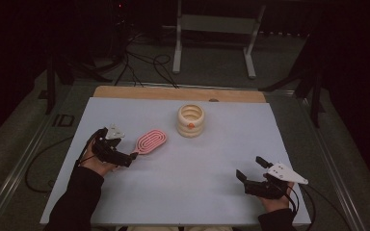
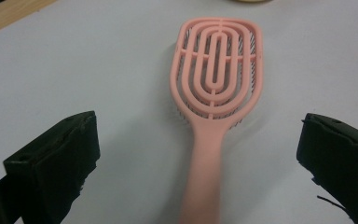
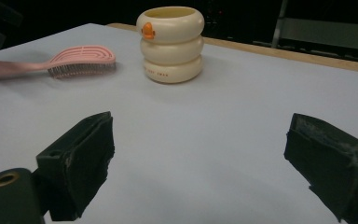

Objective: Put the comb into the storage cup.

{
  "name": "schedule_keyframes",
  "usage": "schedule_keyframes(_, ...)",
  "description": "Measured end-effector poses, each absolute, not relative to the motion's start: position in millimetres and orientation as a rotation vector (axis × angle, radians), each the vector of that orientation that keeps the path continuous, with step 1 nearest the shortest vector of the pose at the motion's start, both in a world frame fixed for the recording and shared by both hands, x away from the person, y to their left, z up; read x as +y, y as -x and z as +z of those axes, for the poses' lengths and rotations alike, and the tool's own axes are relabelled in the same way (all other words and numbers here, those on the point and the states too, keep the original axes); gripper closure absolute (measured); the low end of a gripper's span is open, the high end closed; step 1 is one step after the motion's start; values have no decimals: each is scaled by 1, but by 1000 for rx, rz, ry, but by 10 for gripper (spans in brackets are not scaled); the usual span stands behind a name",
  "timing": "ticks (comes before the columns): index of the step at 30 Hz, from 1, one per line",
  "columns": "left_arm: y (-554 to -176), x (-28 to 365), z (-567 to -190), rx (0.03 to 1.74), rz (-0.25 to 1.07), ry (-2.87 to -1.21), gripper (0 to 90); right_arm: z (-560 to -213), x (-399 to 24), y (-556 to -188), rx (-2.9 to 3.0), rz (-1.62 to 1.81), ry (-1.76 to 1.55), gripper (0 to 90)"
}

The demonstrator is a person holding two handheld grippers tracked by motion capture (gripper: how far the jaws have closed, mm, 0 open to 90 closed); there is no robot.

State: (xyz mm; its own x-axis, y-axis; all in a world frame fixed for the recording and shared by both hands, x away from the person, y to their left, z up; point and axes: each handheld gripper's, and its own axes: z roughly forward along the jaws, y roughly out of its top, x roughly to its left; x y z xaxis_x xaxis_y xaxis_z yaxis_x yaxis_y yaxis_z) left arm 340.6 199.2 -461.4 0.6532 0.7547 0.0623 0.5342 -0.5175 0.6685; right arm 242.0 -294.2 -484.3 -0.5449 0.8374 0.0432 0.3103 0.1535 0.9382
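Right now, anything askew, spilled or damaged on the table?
Nothing stands out. The pink brush lies flat, bristles down, intact, its handle between the open jaws of the left gripper. The cream cup stands upright, apart from the brush, with no spill around it. The right gripper is open over bare table.

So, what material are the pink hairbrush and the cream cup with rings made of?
The pink hairbrush looks like matte moulded plastic: one even colour, open looped ribs. The cream cup has smooth, softly shining stacked rings, so glazed ceramic or glossy plastic; I cannot tell which.
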Motion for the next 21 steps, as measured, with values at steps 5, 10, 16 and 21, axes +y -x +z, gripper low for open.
schedule_keyframes(5, -343, 197, -464, 998, 454, -2268, 2, -485, -294, -242, 1943, 1388, -1089, 79)
schedule_keyframes(10, -346, 194, -467, 1000, 440, -2302, 2, -485, -293, -242, 1946, 1389, -1092, 79)
schedule_keyframes(16, -349, 192, -468, 1003, 426, -2325, 2, -485, -293, -243, 1947, 1386, -1093, 79)
schedule_keyframes(21, -352, 188, -469, 1006, 404, -2355, 2, -486, -293, -243, 1948, 1387, -1089, 79)
